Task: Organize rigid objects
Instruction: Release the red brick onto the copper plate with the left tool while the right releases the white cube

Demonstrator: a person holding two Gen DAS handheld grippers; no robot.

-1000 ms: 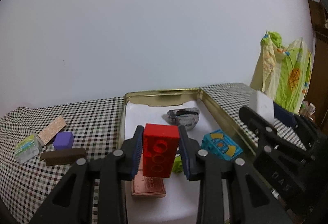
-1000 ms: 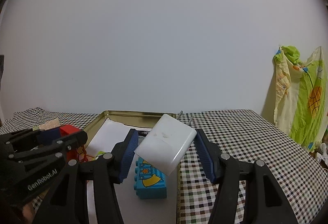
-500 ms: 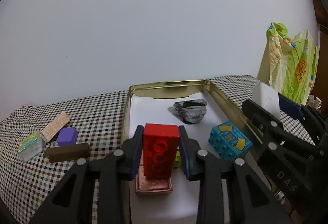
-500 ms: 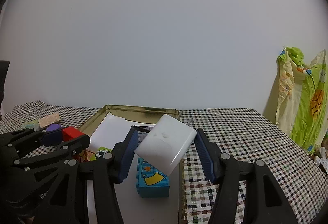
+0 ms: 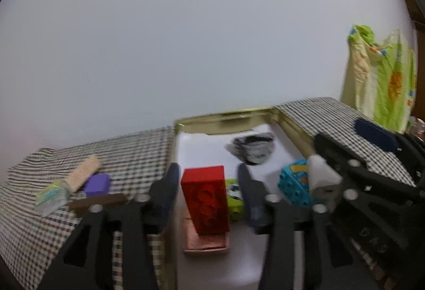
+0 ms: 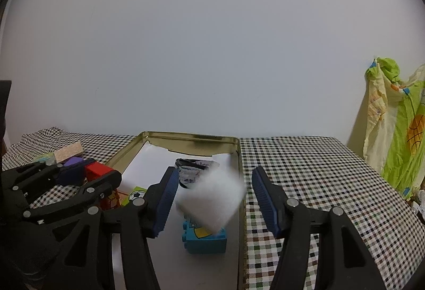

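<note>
My left gripper [image 5: 207,189] is open over the gold tin tray [image 5: 225,116]. A red brick [image 5: 205,201] is free between its fingers, tilted and blurred, above a copper bar [image 5: 207,243]. My right gripper [image 6: 212,197] is open too. A white block [image 6: 211,201], blurred, is loose between its fingers above a blue printed brick [image 6: 204,239] in the tray [image 6: 191,137]. The white block also shows in the left wrist view [image 5: 322,178] beside the blue brick [image 5: 294,185].
The tray also holds a grey crumpled lump [image 5: 251,148] and a green block [image 5: 233,195]. On the checked cloth at left lie a purple cube [image 5: 97,184], a brown bar [image 5: 98,202], a cork block [image 5: 83,176] and a clear box [image 5: 50,197]. A green patterned bag [image 6: 395,128] hangs at right.
Both grippers have opened. The red brick and the white block, held before, are now loose and dropping toward the tray. The view shifted slightly forward over the tray.
</note>
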